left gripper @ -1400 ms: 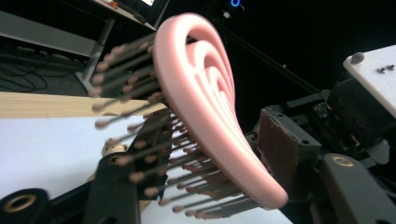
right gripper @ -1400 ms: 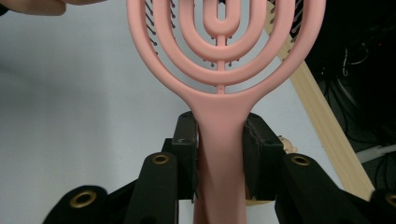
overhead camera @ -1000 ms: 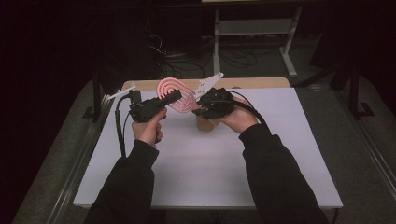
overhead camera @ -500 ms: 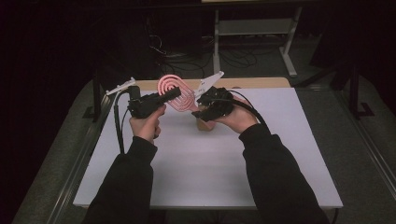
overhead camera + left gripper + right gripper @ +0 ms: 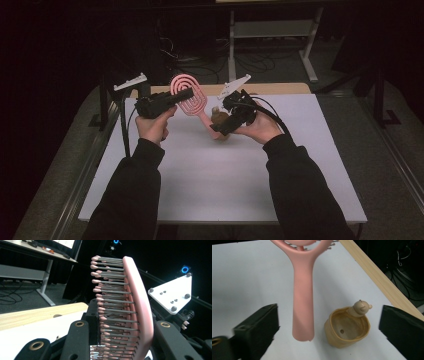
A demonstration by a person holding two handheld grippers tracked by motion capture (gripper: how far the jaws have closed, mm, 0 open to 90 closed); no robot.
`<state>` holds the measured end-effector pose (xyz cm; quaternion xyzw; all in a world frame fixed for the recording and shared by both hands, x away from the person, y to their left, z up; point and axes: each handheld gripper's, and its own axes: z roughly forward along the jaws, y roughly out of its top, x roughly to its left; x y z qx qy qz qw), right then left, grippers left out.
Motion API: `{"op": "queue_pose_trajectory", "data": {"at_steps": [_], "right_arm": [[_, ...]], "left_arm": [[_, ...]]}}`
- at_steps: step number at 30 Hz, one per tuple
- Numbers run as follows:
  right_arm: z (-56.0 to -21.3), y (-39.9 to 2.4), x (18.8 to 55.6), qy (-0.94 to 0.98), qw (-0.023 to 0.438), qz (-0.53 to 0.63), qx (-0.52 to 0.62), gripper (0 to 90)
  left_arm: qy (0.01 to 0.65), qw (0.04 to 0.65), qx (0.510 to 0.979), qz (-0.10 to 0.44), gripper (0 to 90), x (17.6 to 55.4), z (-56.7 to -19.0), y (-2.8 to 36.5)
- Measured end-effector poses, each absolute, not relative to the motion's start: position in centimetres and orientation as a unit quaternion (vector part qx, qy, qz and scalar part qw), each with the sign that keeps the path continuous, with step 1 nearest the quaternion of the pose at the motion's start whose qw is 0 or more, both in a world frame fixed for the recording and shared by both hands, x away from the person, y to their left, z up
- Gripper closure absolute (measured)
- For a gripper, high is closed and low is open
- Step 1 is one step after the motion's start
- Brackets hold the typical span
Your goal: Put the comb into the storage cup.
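Note:
A pink hairbrush [image 5: 189, 97] is held up above the white table [image 5: 225, 175]. My left gripper [image 5: 186, 95] is shut on its round head. In the left gripper view the bristles and pink back [image 5: 140, 302] stand between the two black jaws. The brush handle [image 5: 303, 302] hangs down between the jaws of my right gripper [image 5: 330, 312], which is open and touches nothing. A small tan pot with a bear figure on its rim [image 5: 347, 330] sits upright on the table under the right gripper [image 5: 216, 129], just right of the handle's end.
A pale wooden strip [image 5: 280, 89] runs along the table's far edge. Behind it are a metal stand and loose cables [image 5: 250, 55] on the dark floor. The right gripper's grey three-cornered plate [image 5: 172, 293] shows beyond the brush.
My left gripper has risen and turned a little with the brush head in it. The right hand has shifted slightly right.

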<state>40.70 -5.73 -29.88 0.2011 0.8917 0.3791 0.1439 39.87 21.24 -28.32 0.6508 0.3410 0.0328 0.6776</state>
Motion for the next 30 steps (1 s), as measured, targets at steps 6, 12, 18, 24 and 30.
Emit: {"op": "queue_pose_trajectory", "data": {"at_steps": [6, 12, 18, 24, 30], "right_arm": [[-30.2, -7.1, 40.6, 0.884, 0.14, 0.39, 0.216, 0.0], [-30.6, -8.4, 40.5, 0.877, 0.135, 0.4, 0.229, 0.0], [-31.4, -10.3, 40.0, 0.869, 0.131, 0.409, 0.244, 0.0], [-32.3, -12.1, 39.3, 0.86, 0.129, 0.42, 0.261, 0.0], [-33.2, -14.1, 38.8, 0.848, 0.128, 0.431, 0.281, 0.0]], "left_arm": [[0.335, 0.673, 0.658, 0.037, 63.2, 40.2, -27.6, 21.1], [0.329, 0.669, 0.665, 0.044, 63.2, 40.4, -27.1, 21.0], [0.32, 0.662, 0.675, 0.049, 63.2, 40.7, -26.2, 20.8], [0.313, 0.661, 0.679, 0.057, 63.2, 41.1, -25.6, 20.7], [0.308, 0.664, 0.679, 0.058, 63.2, 41.1, -25.3, 20.7]]}}
